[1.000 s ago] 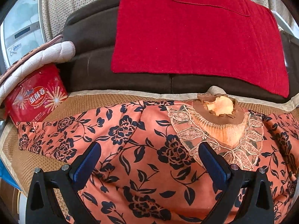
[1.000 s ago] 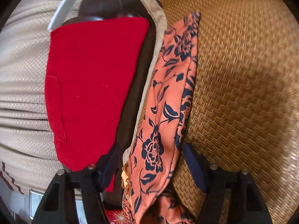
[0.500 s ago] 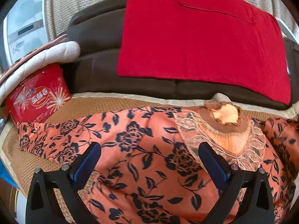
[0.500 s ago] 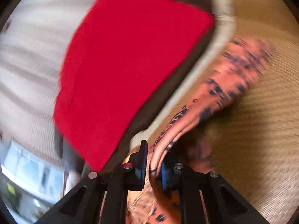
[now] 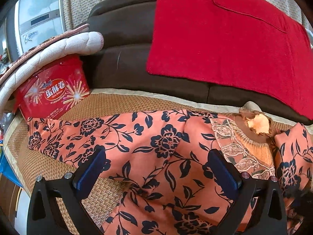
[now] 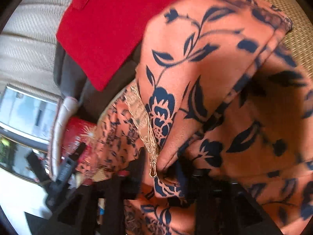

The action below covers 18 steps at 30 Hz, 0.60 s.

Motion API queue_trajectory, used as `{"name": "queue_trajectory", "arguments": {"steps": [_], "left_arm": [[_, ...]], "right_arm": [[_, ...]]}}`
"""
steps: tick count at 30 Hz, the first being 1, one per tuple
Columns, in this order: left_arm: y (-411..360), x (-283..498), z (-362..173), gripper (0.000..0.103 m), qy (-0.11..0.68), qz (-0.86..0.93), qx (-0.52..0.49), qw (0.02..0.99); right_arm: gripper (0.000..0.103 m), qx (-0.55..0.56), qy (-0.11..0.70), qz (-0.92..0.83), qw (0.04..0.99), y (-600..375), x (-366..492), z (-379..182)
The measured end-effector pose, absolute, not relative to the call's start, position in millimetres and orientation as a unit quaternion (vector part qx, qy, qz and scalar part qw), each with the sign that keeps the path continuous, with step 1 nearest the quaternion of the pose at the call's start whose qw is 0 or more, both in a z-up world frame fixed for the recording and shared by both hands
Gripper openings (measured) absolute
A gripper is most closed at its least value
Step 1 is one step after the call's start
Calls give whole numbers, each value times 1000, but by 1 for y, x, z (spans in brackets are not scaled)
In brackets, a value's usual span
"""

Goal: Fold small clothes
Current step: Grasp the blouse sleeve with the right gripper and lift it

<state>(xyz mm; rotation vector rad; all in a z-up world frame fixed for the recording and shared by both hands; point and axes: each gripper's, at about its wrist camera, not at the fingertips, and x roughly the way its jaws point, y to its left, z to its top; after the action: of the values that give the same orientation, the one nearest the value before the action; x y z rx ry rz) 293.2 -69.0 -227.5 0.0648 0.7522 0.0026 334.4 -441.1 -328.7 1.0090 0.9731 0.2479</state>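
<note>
An orange garment with dark blue flowers (image 5: 166, 145) lies spread on the woven mat (image 5: 109, 103), its lace collar (image 5: 254, 137) at the right. My left gripper (image 5: 156, 172) hangs open just above the garment's chest, with nothing pinched. The right sleeve (image 5: 291, 152) now lies folded inward beside the collar. In the blurred right wrist view that sleeve (image 6: 195, 68) is doubled over the body. My right gripper (image 6: 159, 174) is opening, and a fold of the cloth still sits loose between its fingers.
A red snack tin (image 5: 52, 92) stands at the mat's left end under a white quilted pad (image 5: 58, 49). Behind the mat runs a brown sofa back (image 5: 125, 39) with a red towel (image 5: 225, 39) draped on it.
My right gripper shut on the sleeve, carried it up and over the body toward the collar, then its jaws parted again. My left gripper drifted a little to the left, staying open.
</note>
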Motion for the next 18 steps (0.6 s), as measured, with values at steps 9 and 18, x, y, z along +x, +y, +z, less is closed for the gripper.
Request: {"name": "queue_trajectory", "arguments": {"steps": [9, 18], "left_arm": [[-80, 289, -230, 103, 367, -13, 46, 929], [-79, 294, -231, 103, 369, -14, 50, 928]], "right_arm": [[85, 637, 299, 95, 704, -564, 300, -323], [85, 687, 210, 100, 689, -574, 343, -332]]}}
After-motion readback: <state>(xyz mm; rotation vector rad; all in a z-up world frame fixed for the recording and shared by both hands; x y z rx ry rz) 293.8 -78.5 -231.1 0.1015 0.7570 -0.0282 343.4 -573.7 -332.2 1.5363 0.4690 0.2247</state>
